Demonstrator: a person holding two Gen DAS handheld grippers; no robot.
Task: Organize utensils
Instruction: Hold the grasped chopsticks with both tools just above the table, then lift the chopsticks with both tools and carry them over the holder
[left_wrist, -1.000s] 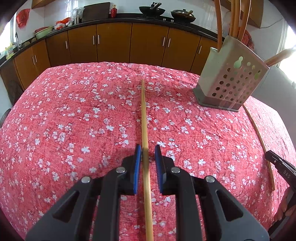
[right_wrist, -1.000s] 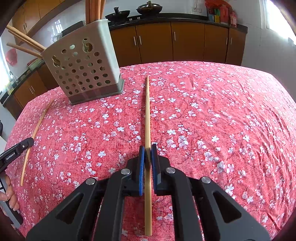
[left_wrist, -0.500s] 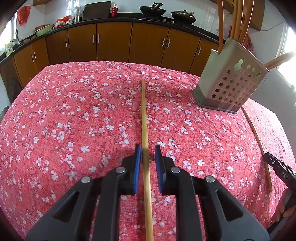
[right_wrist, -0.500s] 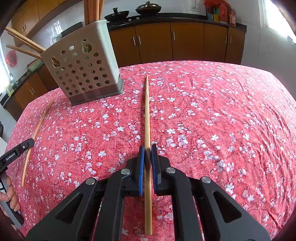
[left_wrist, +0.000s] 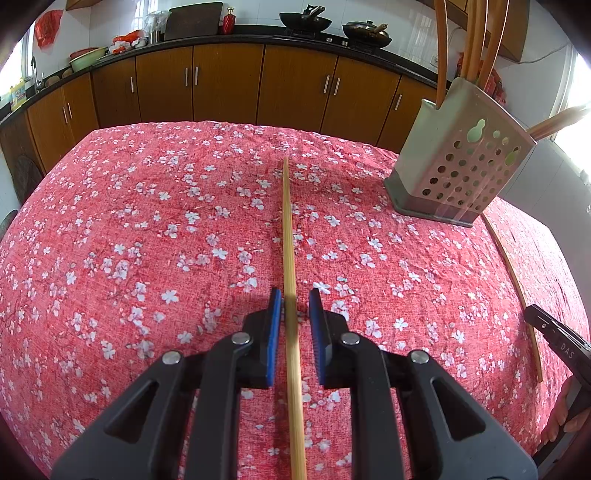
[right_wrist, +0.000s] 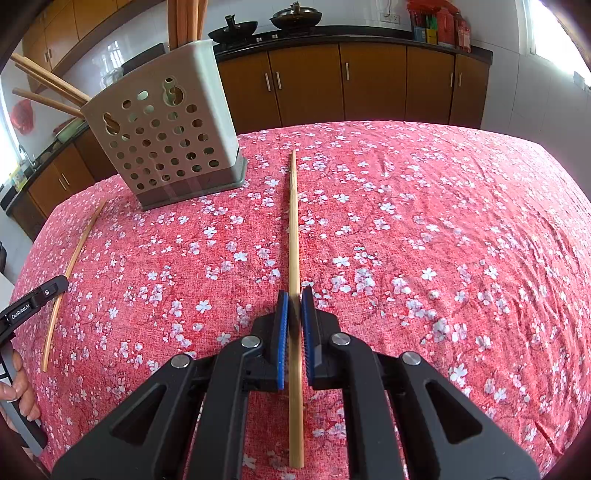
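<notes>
Chopsticks were the job here. Nearest, the left chopstick (left_wrist: 288, 229) ran between the blue pads of the left hand-held gripper (left_wrist: 293, 295). Those jaws stood slightly apart, with a sliver of cloth showing between the stick and the right pad, so it looked bracketed rather than pinched. The right hand-held gripper (right_wrist: 291, 295) was closed on the right chopstick (right_wrist: 293, 221), both pads against it about a third of the way up from its near end.

Both sticks pointed away across the red flowered table (left_wrist: 129, 240), one to the left and one to the right of the perforated utensil holder (left_wrist: 461, 166), which stood toward the far side.

Each was a thin, stiff, light bamboo rod, smooth and round enough to roll or swivel between flat pads. A hold nearer the middle would probably keep it from pivoting, and the squeeze need only be modest. To drop into the holder it would likely have to be tipped upright first.

Whether either stick was lifted or lay flat on the cloth could not be told. The near end of the left chopstick was cut off by the bottom edge of the left view. The stored chopsticks (left_wrist: 476, 37) rose out of the top of the frame, and the holder's compartments were hidden behind its wall. Beyond the table stood brown cabinets (left_wrist: 221, 85) with woks (left_wrist: 304, 18) on the counter.
</notes>
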